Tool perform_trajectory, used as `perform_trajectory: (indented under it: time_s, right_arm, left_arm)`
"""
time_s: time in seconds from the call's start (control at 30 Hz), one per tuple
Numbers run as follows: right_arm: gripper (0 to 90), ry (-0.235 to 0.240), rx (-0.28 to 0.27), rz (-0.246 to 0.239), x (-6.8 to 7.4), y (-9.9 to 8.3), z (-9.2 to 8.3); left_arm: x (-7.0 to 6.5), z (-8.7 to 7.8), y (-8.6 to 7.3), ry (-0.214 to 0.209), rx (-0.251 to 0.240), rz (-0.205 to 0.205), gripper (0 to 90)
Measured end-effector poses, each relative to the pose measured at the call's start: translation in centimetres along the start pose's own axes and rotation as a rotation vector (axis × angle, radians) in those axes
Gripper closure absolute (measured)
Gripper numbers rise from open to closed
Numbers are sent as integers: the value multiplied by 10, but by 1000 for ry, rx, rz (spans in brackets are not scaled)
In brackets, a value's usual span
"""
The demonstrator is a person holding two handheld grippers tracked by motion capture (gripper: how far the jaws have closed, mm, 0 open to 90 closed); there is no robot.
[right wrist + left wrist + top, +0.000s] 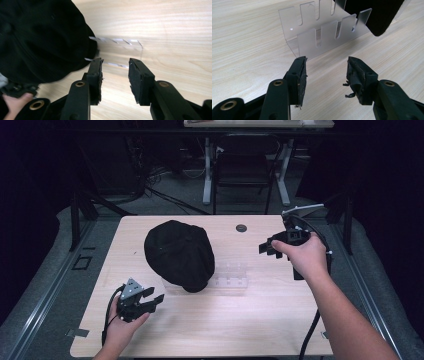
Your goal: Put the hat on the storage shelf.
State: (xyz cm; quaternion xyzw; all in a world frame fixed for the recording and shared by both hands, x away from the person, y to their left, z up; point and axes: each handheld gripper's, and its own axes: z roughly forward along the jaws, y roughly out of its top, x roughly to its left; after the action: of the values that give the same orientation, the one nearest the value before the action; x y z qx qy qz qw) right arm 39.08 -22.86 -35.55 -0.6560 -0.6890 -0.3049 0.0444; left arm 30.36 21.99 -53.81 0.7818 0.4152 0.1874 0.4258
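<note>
My right hand-held gripper (270, 248) is released and empty beside the cap (179, 254), which leans on the clear rack (230, 275); my left hand-held gripper (150, 301) waits released. Next, I judge: close in and pinch the cap.

Both hand-held grippers (150, 298) apparently open-jawed

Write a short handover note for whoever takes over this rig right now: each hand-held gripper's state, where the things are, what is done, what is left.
Left hand-held gripper: open, empty, low over the near left of the table.
Right hand-held gripper: open, empty, over the right side.
Black cap: mid-table, its edge over the left end of the clear slotted stand.
Done: cap laid against the stand, nothing gripped.
Left: probably seating or straightening the cap on the stand; judge that first.
</note>
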Motion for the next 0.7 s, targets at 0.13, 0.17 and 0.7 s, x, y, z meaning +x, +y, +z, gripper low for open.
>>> perform_trajectory:
  time_s: [0.13, 0.17, 0.7]
  right_arm:
    - [620, -25, -5, -40, -6, -12, 4]
    - [620, -19, -6, -42, -8, -15, 4]
    - [573, -75, -18, -166, -22, -63, 33]
  left_arm:
    - [0, 1, 0, -1, 3, -3, 508]
    - [0, 1, 0, -1, 3, -3, 508]
    - [-2, 2, -1, -7, -4, 2, 491]
